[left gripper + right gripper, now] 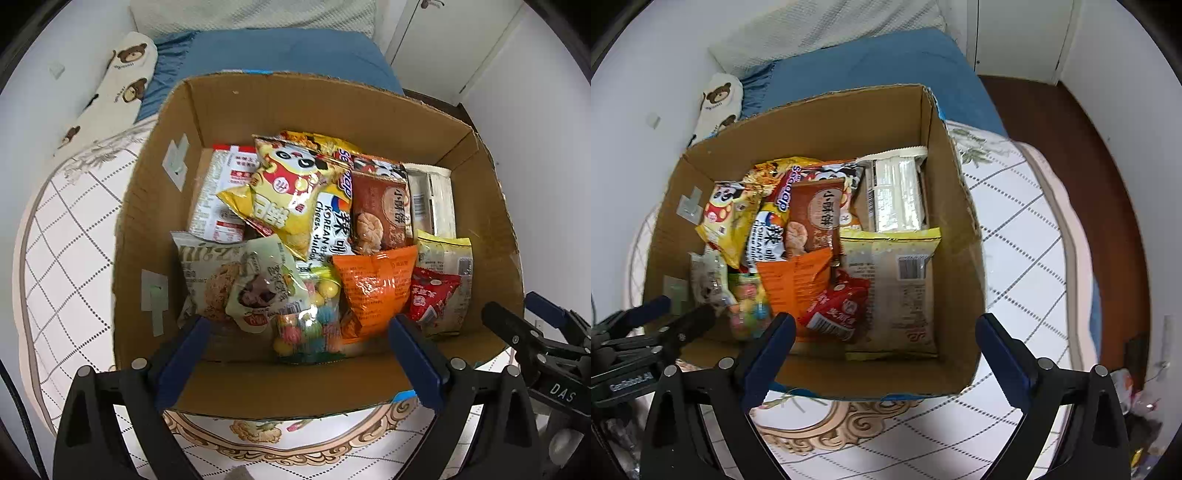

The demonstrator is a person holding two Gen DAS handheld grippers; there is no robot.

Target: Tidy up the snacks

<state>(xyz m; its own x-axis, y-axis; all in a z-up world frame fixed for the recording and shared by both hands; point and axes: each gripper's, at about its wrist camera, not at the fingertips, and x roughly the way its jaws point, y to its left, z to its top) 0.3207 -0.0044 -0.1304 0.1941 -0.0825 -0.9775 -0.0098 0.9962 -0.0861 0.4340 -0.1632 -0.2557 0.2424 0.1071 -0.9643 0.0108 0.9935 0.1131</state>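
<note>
A cardboard box (258, 107) is seen filling the middle of both wrist views, set on a white quilted cover (74, 236) with a dotted grid. Behind it, at the top of the frame, a blue blanket (280, 51) and a bear-print pillow (122, 81) are spread. The snacks are packed inside the box: a yellow panda bag (284, 192) lies on top toward the upper left, a brown biscuit pack (384, 210) beside it, an orange bag (373, 288) lower down, a red packet (432, 295) to its right, and a clear bag of coloured candies (310, 317) at the near wall.

The left gripper (299, 354) is held almost straight down over the box's near edge, jaws spread wide, nothing gripped; the candies are framed between its blue fingers (188, 354) but are not pressed. The right gripper (884, 350) is likewise pointed steeply down, jaws wide and empty, a pale yellow packet (897, 288) lying below in the box. Each gripper is caught at the edge of the other's view.
</note>
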